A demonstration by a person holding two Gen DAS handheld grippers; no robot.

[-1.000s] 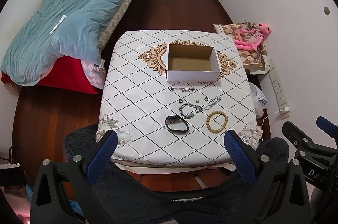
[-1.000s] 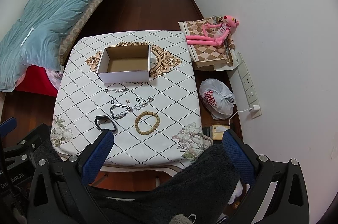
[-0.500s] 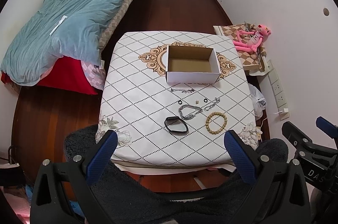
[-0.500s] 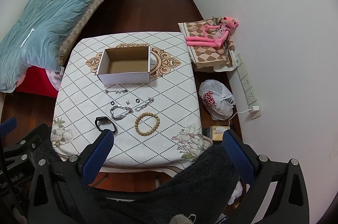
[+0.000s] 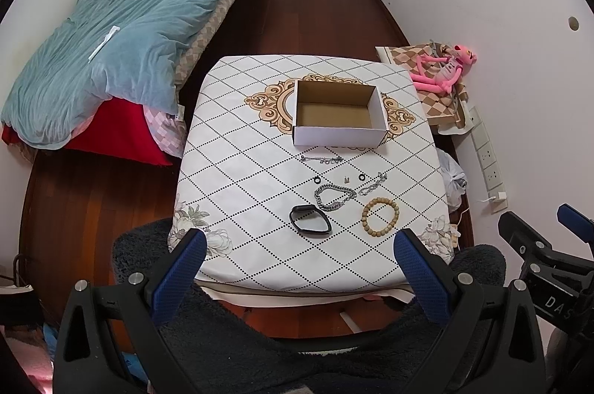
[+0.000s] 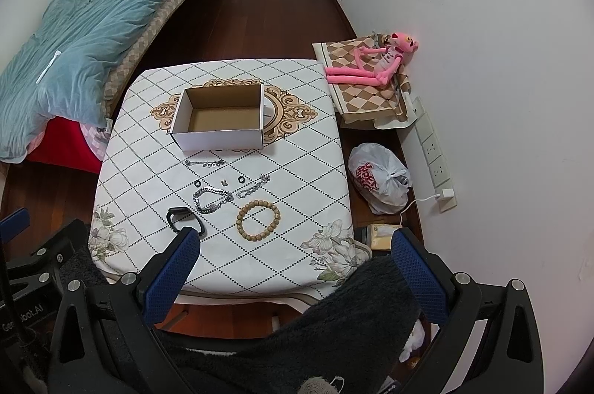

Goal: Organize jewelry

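Both cameras had drifted only slightly over the past second, the table sitting a touch lower in each view, while every piece of jewelry lay where it had been. The left gripper (image 5: 299,262) hung above the near table edge with its blue fingers spread wide and nothing between them; the right gripper (image 6: 293,262) was likewise wide apart and held nothing. The box (image 5: 338,113) stood open and bare inside on the cloth-covered table (image 5: 237,171), over the gold medallion. Just in front of the box lay a thin chain (image 5: 321,159), stretched sideways. Further from the box, toward the grippers, came two small black rings (image 5: 317,180) and (image 5: 361,177) with a tiny metal charm (image 5: 347,178) between them. A second thin chain (image 5: 372,184) lay slanted to the right of those. Nearer still sat a heavy silver link bracelet (image 5: 334,197), looped. Farthest from the box were a black band (image 5: 310,224) and, to its right and apart from it, a bead bracelet (image 5: 380,217). In the right wrist view the band (image 6: 185,217) was partly covered by that gripper's left fingertip. Left of the box was a bed with a blue quilt (image 5: 122,33); right of it, a pink plush toy (image 5: 443,69) leaned at the wall.
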